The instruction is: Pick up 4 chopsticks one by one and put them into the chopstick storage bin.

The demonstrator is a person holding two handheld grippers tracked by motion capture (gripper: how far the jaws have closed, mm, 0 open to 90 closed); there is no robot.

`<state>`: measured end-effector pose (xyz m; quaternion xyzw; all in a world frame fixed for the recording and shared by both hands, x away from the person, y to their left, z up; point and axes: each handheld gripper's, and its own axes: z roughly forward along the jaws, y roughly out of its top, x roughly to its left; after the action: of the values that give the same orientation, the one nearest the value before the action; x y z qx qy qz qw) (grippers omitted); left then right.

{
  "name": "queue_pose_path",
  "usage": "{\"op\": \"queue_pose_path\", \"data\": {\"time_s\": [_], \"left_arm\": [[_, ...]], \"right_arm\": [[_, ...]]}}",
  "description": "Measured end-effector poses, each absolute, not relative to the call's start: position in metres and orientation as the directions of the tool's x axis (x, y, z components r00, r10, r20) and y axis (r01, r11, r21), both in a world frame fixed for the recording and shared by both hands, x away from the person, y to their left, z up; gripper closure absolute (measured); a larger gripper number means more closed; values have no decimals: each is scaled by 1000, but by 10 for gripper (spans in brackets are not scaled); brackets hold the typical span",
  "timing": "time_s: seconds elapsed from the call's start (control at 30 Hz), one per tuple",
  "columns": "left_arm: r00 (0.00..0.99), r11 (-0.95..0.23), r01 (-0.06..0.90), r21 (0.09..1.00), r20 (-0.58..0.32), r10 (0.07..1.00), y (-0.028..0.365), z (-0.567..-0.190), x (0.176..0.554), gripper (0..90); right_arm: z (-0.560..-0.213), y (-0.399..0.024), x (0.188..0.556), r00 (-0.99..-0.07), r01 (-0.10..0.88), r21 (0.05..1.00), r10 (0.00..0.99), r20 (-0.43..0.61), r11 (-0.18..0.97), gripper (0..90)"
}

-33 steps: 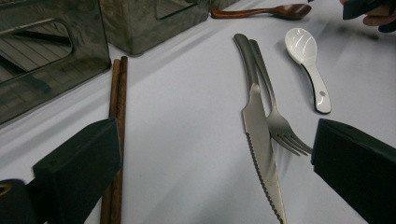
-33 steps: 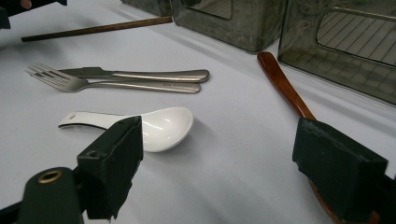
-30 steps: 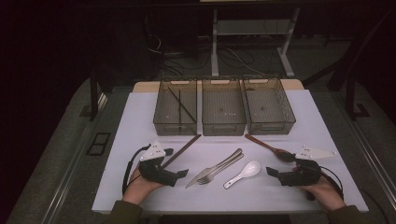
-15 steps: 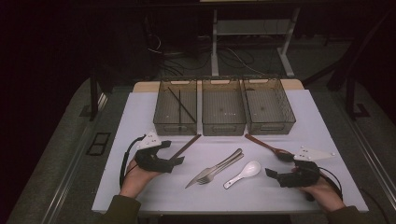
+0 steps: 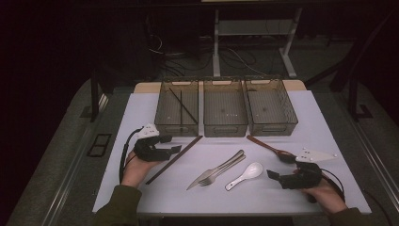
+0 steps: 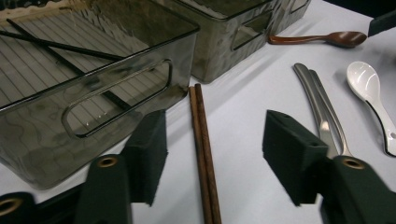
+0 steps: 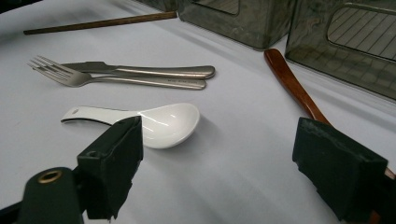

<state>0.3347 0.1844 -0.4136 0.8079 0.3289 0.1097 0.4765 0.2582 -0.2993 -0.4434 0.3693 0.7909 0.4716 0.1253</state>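
One black pair sits in the left bin; I have been closing my left gripper's half-open jaws around the brown chopsticks, untouched between them, while my right gripper gapes empty.

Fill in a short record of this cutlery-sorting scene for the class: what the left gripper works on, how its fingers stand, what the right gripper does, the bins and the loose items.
work in hand: brown chopsticks on the table
left gripper: fingers either side of the chopsticks, just been closing, not yet touching
right gripper: open, near the white spoon
bins: three; left bin holds black chopsticks
loose items: fork, knife, wooden spoon
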Motion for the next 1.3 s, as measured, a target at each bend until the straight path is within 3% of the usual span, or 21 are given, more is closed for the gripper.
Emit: {"op": "queue_pose_path", "data": {"time_s": [0.3, 0.77, 1.3], "left_arm": [[742, -353, 483, 801, -161, 651, 184, -426, 342, 590], [739, -396, 535, 746, -186, 648, 181, -441, 344, 772], [733, -406, 561, 722, -206, 648, 179, -447, 343, 826]], "right_arm": [[-443, -298, 258, -704, 460, 838, 696, 142, 294, 160], [-443, -297, 258, -713, 449, 840, 689, 130, 306, 160], [-443, -297, 258, -712, 450, 838, 690, 128, 309, 160]]}}
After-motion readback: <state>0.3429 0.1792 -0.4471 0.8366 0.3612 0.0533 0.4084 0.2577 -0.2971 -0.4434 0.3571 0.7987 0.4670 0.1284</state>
